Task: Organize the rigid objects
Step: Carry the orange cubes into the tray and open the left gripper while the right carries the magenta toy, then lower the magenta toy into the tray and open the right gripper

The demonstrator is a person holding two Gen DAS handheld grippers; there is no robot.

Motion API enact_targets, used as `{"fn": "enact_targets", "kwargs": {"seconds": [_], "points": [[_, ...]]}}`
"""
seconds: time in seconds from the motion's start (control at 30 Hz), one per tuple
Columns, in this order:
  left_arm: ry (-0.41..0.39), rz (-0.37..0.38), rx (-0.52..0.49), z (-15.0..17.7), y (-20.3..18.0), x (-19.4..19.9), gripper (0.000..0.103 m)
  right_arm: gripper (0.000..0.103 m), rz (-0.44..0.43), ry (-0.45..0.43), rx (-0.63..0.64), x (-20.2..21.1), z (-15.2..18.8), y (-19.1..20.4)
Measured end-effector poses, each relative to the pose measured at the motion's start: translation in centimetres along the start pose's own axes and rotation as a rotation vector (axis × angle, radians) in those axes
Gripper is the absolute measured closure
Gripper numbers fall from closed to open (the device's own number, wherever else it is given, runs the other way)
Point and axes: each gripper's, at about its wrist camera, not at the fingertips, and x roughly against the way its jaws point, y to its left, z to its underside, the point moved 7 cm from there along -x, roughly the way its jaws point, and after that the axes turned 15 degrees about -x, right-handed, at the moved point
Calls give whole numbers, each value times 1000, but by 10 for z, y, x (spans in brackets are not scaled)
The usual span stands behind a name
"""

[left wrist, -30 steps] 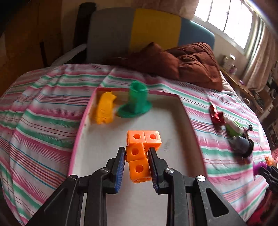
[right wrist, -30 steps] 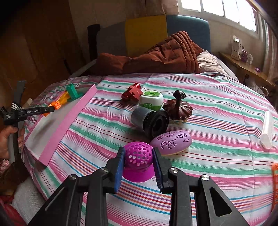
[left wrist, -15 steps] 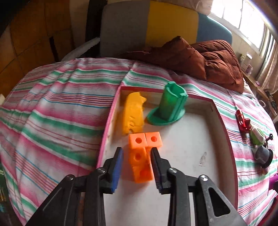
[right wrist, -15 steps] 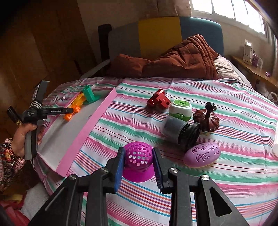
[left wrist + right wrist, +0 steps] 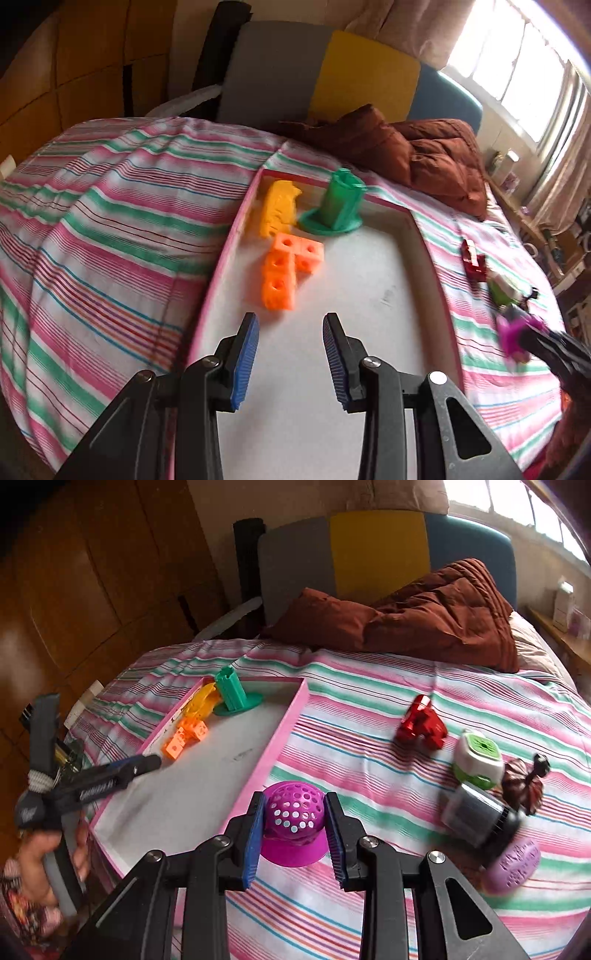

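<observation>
- The right hand-held gripper (image 5: 294, 840) is clenched on a purple perforated dome (image 5: 294, 818), its blue pads pressed against both sides; the dome sits above the striped bed cover (image 5: 369, 760), just beside the pink rim of the tray.
- The left hand-held gripper (image 5: 290, 356) is released, its jaws opening with nothing between them, over the white floor of the tray (image 5: 369, 295).
- The orange block cluster (image 5: 286, 271) lies in the tray just ahead of the left fingertips, apart from them.
- Farther back in the tray, a yellow piece (image 5: 277, 212) lies along the left wall, and a green holder (image 5: 338, 206) stands upright on its round base beside it.
- On the bed right of the tray: a red toy (image 5: 421, 722), a white-and-green box (image 5: 478, 758), a dark cylinder (image 5: 480, 819), a brown ornament (image 5: 526, 782) and a lilac oval (image 5: 513, 864), all blurred.
- A hand (image 5: 40, 856) at the left edge of the right wrist view is partly cut off.
- A brown quilt (image 5: 424, 616) lies at the far end.
</observation>
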Motion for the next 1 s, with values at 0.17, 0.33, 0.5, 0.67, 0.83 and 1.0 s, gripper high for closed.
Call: {"fn": "enact_targets", "kwargs": {"seconds": [0.17, 0.33, 0.5, 0.67, 0.83, 1.0], "points": [[-25, 39, -8, 3, -14, 8, 67, 71, -16, 5, 20, -21, -18, 25], [-19, 48, -4, 8, -20, 10, 67, 71, -7, 2, 76, -44, -35, 51], [-13, 42, 3, 11, -19, 11, 67, 71, 40, 11, 138, -72, -52, 69], [-14, 45, 25, 12, -13, 11, 67, 71, 88, 29, 141, -98, -62, 71], [-18, 46, 54, 11, -6, 12, 67, 71, 129, 40, 158, -117, -69, 73], [-16, 48, 54, 12, -5, 11, 67, 71, 171, 43, 194, -132, -74, 74]]}}
